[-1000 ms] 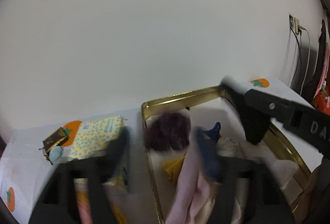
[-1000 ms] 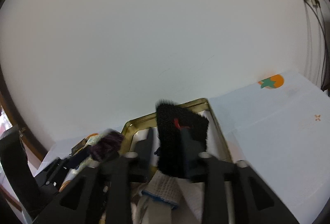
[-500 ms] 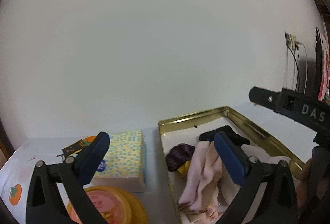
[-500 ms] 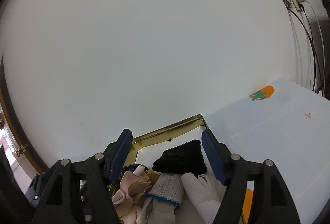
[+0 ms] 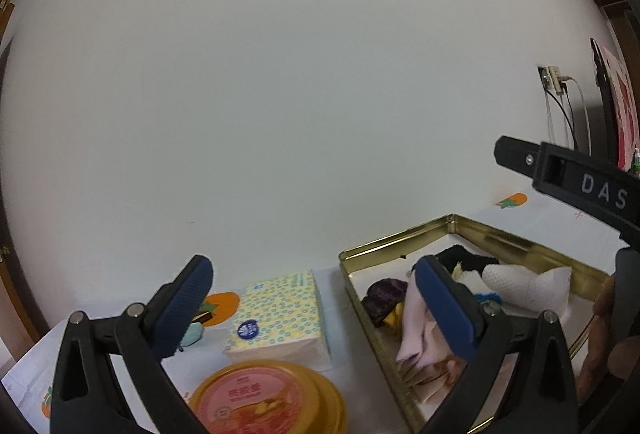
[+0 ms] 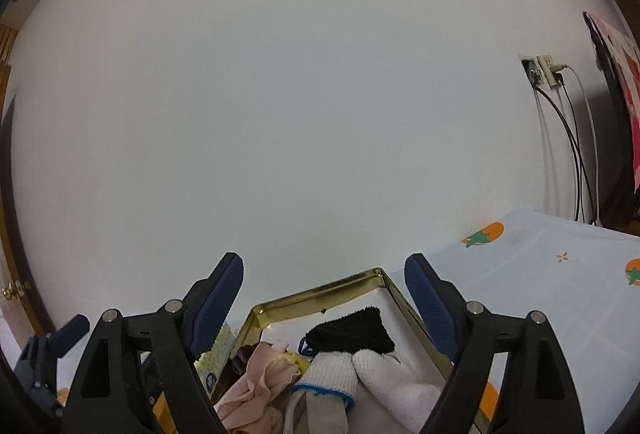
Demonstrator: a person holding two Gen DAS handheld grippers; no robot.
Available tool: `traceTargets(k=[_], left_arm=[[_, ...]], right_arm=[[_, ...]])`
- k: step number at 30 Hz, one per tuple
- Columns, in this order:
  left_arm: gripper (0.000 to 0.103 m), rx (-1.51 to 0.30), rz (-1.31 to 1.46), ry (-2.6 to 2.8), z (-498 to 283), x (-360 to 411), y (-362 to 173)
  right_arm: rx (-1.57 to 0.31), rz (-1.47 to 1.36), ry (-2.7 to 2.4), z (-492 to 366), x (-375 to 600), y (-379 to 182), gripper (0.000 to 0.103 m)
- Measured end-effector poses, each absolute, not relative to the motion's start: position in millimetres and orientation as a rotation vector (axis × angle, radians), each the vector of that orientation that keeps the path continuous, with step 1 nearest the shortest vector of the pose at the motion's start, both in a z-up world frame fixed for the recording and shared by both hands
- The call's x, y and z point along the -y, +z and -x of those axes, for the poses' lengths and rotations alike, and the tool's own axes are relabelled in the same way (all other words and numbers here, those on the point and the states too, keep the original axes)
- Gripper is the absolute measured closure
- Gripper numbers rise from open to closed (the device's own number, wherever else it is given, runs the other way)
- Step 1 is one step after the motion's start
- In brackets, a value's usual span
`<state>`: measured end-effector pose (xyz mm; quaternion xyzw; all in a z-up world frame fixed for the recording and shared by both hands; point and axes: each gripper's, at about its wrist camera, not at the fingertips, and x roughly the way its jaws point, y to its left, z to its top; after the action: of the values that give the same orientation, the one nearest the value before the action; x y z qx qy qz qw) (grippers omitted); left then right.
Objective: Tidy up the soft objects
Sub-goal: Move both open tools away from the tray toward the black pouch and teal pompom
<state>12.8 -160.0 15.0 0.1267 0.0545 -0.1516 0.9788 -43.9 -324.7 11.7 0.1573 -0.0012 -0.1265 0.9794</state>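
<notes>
The left claw [image 5: 312, 298] is held with its jaws spread wide and nothing between them, raised above the table [image 5: 352, 318]. The right claw [image 6: 324, 298] is likewise spread and empty, poised over the gold tin tray [image 6: 320, 290].

The soft objects are gathered inside that tray. A black fuzzy cloth [image 6: 352, 332] is laid toward the far end, close to the far wall. Nearer the camera, a pink cloth [image 6: 260, 382], a white sock with a blue cuff [image 6: 332, 374] and a white waffle cloth [image 6: 396, 382] are packed side by side, touching one another. A dark purple fuzzy item [image 5: 386, 296] and a scrap of yellow cloth [image 5: 394, 318] are seen at the tray's left wall, partly covered by the pink cloth.

Left of the tray, a yellow patterned tissue pack [image 5: 280, 314] is stood just beside it, and an orange round lid [image 5: 268, 398] is seen in front of the pack. A wall socket with cables [image 6: 544, 72] is mounted on the white wall at right.
</notes>
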Motion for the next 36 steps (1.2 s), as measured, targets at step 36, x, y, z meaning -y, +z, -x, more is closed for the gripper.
traceTargets(k=[36], left_arm=[[0.000,-0.182,-0.193,-0.187,-40.6,28.7,10.1]], right_arm=[[-0.068,-0.283,-0.172,31.9,219.2,-1.8,0.018]])
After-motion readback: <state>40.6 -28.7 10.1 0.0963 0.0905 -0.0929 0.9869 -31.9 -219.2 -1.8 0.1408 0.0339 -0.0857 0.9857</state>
